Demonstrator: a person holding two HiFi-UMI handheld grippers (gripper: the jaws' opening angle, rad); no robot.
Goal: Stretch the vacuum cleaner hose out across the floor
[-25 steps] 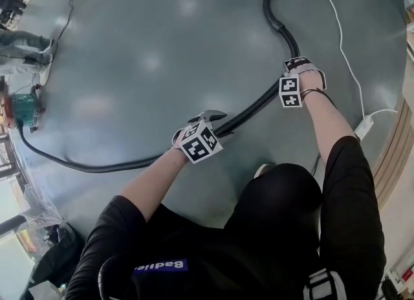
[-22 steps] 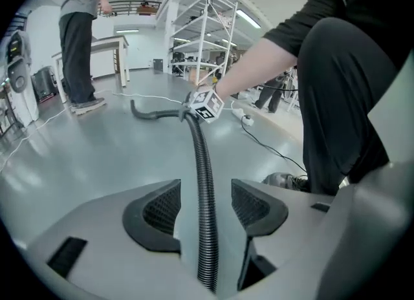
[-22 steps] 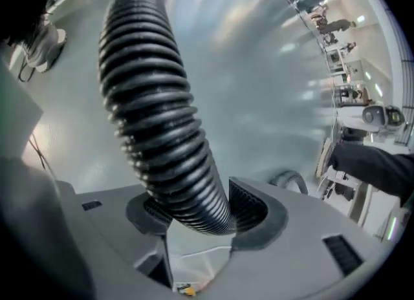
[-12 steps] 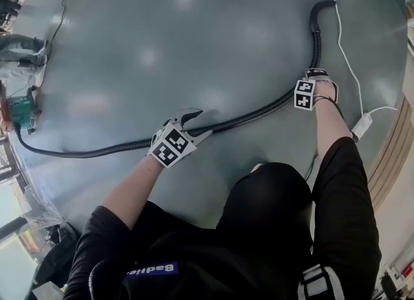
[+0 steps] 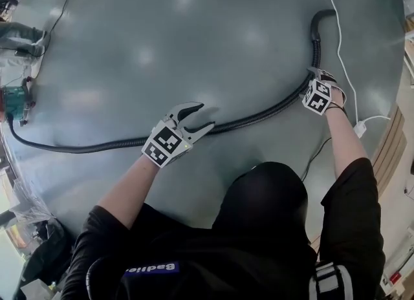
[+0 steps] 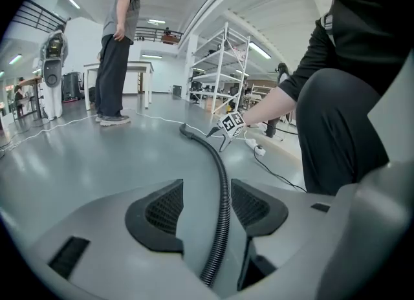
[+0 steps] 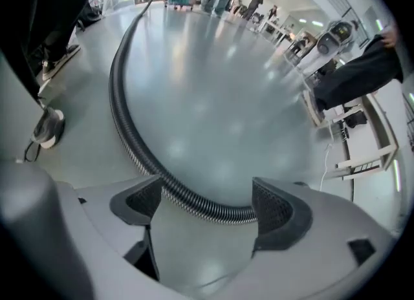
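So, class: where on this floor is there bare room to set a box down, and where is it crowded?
Free: the wide floor beyond the hose, between the vacuum cleaner and the white cable. Crowded: the right edge, where cable, power strip and hose end lie close.

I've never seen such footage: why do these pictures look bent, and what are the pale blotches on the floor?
Head view: the blotches are soft light glare on the glossy grey-green floor. Left gripper view: a wide lens bows the white shelving rack and darkens the corners. Right gripper view: same bending, with the ribbed black hose sharp.
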